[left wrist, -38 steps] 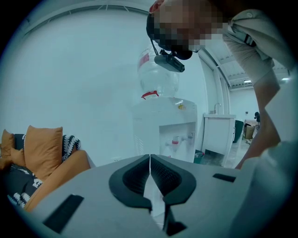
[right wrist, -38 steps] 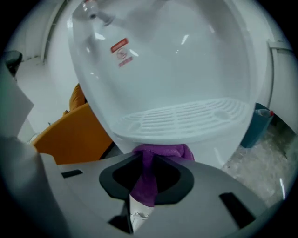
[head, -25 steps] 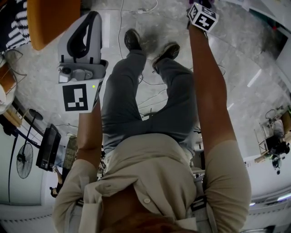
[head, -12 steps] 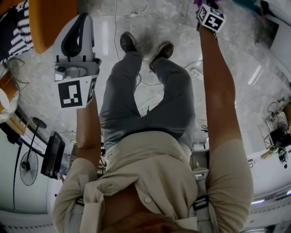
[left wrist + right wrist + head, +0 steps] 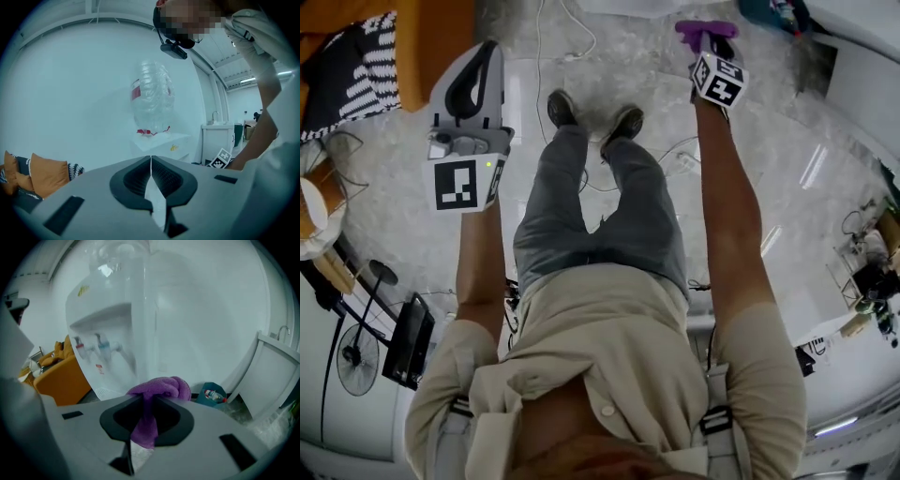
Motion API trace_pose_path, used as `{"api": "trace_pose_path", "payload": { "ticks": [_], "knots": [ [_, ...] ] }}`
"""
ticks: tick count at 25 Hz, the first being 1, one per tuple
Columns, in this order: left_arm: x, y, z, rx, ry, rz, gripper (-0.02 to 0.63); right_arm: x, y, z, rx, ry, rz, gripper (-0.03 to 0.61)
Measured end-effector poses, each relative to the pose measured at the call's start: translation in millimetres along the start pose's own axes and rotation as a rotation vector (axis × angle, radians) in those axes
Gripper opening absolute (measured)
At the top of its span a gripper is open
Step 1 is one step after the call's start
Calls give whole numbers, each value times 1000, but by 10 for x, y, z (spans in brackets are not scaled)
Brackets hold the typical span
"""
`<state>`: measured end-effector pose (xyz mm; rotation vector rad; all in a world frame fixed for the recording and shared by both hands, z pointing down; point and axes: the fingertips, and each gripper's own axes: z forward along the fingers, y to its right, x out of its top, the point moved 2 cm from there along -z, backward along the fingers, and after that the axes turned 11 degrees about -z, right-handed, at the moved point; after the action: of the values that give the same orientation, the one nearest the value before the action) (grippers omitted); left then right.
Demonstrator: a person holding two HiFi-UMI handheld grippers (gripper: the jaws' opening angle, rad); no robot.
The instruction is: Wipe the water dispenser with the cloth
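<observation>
Cloth [image 5: 159,389], purple, is pinched in your right gripper [image 5: 148,401] at lower centre, with the white water dispenser [image 5: 105,324] near it at upper left; your left gripper [image 5: 150,161] has its jaws together on nothing

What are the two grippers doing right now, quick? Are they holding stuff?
Left gripper: closed, nothing between its jaws.
Right gripper: closed on the purple cloth.

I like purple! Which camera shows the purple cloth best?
The right gripper view. There the cloth is close and large, bunched up and pinched in the right gripper. The head view shows only a small purple bit near the top edge. The left gripper view does not show it.
</observation>
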<state>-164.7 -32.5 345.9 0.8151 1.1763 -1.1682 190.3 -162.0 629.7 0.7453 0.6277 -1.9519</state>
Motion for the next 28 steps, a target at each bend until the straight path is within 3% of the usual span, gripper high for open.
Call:
{"api": "trace_pose_path", "payload": {
  "ticks": [5, 11, 21, 28],
  "knots": [
    [553, 135, -131, -26, 5, 49, 21, 733, 100, -769, 26, 124, -18, 72],
    [1047, 196, -310, -45, -111, 109, 21, 1540, 115, -1736, 76, 235, -67, 72],
    [2164, 150, -870, -40, 4, 97, 21, 3004, -102, -3396, 140, 472, -153, 72],
    [2616, 355, -1288, -51, 49, 124, 22, 3625, -233, -4321, 198, 584, -253, 72]
  ]
}}
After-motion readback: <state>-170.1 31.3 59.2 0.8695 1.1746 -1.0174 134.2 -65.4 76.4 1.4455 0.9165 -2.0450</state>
